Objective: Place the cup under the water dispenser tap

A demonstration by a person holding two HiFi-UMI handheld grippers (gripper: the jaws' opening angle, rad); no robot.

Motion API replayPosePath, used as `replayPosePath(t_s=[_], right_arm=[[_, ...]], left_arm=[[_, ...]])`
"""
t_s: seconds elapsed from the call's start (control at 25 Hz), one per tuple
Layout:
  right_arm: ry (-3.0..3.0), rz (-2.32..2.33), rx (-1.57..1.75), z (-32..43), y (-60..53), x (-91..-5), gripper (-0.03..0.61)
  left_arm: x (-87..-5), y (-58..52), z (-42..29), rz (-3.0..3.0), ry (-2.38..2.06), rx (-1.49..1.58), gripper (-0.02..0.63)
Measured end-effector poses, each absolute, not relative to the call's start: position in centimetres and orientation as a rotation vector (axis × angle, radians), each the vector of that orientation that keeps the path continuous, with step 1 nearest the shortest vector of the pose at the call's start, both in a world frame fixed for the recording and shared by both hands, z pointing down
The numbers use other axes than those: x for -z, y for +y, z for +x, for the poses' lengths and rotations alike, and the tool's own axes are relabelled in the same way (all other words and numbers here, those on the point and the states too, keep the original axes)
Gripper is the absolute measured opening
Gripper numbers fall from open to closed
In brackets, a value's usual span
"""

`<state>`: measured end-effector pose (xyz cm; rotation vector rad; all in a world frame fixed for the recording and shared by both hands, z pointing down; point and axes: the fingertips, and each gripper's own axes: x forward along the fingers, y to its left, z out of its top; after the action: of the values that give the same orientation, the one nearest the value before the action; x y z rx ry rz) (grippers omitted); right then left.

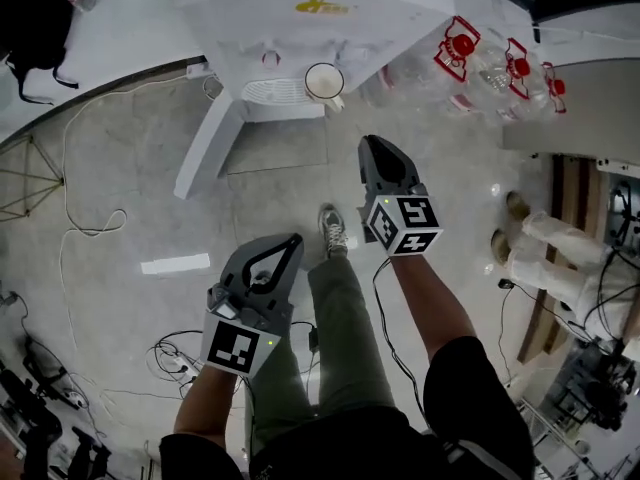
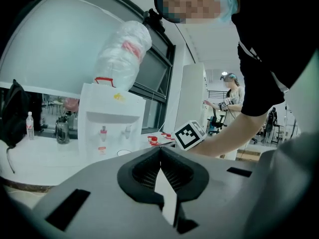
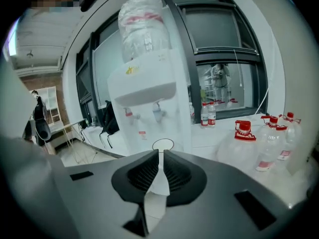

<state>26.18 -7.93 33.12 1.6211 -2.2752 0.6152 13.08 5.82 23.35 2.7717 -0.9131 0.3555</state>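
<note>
The cup (image 1: pixel 323 82) stands on the water dispenser (image 1: pixel 300 13), at the right end of its drip grille (image 1: pixel 275 91). In the right gripper view its rim (image 3: pixel 162 144) sits just below the right-hand tap (image 3: pixel 158 114).

The right claw (image 1: pixel 371 146) is nearer than the cup and slightly to its right, apart from it. Its jaws are pressed together with nothing between them (image 3: pixel 160 156). The left claw (image 1: pixel 292 239) is lower and further left, well apart from the dispenser. Its jaws are likewise closed on nothing (image 2: pixel 160 151).

The dispenser stands on a white counter (image 1: pixel 120 38) whose dark edge curves away to the left. A slanting white panel (image 1: pixel 208 150) runs down from below the dispenser. Red-capped water jugs (image 1: pixel 470 56) crowd the counter just right of the cup.

Pale floor (image 1: pixel 280 178) stretches between the claws and the counter's edge. Cables (image 1: pixel 85 230) trail over it at the left. The person's shoe (image 1: pixel 333 231) is between the two claws. Another person (image 1: pixel 545 253) stands at the right.
</note>
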Motion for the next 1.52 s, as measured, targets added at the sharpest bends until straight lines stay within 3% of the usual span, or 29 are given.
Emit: replayPosePath(t_s=[0.88,1.52], right_arm=[[-2.442,1.830,-0.652,22.8,13.4,-9.8,0.052],[-2.419,1.873,-0.646,17.6,24.6,-0.7,0.051]], left_arm=[[-5.5,17.4,8.0,2.827,-0.980,-0.151,0.018],[3.5,23.6,3.3,2.893,-0.957,-0.164,0.018]])
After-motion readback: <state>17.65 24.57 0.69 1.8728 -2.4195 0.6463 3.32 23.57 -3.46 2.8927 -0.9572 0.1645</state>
